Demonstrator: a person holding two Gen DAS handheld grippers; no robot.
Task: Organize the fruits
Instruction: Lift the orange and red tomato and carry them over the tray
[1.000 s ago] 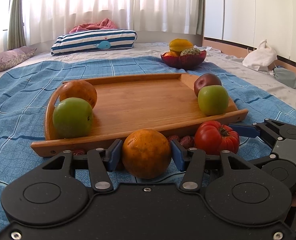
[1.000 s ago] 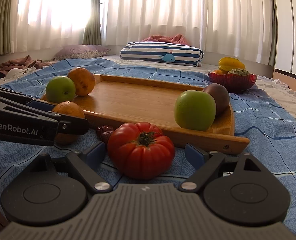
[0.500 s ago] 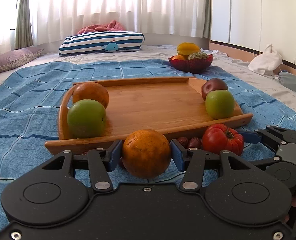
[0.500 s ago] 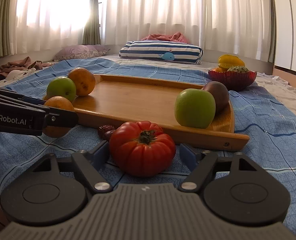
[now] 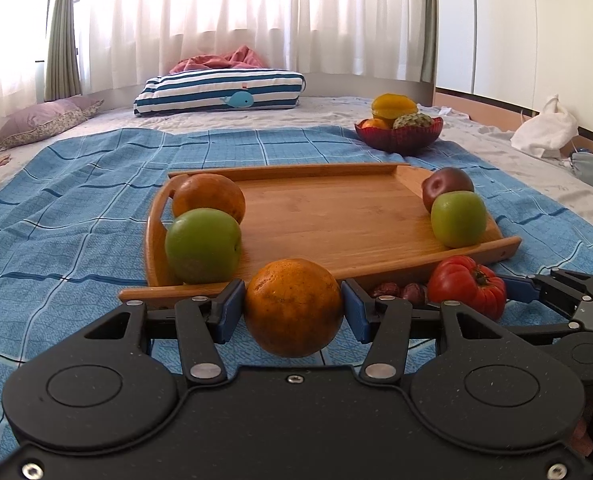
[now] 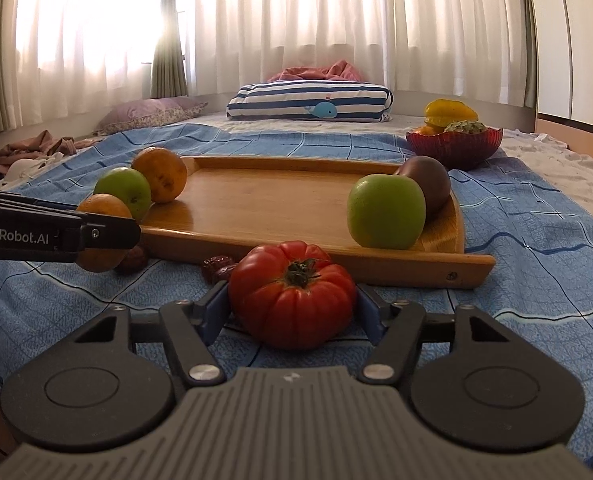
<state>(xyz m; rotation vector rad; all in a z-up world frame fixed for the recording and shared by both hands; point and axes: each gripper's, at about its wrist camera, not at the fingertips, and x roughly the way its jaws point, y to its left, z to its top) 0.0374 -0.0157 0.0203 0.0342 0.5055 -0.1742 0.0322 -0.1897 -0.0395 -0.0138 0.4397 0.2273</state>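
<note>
My left gripper [image 5: 292,308] is shut on an orange [image 5: 294,306] and holds it just above the blue cloth, in front of the wooden tray [image 5: 328,216]. My right gripper [image 6: 292,308] is shut on a ribbed red tomato [image 6: 292,294] that sits low over the cloth at the tray's near right corner; the tomato also shows in the left wrist view [image 5: 467,286]. On the tray, an orange [image 5: 209,198] and a green apple [image 5: 202,245] lie at the left, a dark plum [image 5: 447,188] and a green apple [image 5: 458,218] at the right.
A few dark red dates [image 5: 396,291] lie on the blue checked cloth [image 5: 76,208] between the grippers. A red bowl [image 5: 398,134] of fruit stands behind the tray at the right. A striped pillow [image 5: 220,90] lies at the back.
My right gripper has closed onto the tomato. My left gripper has risen a little with the orange, so the tray sits lower and farther in its view.
</note>
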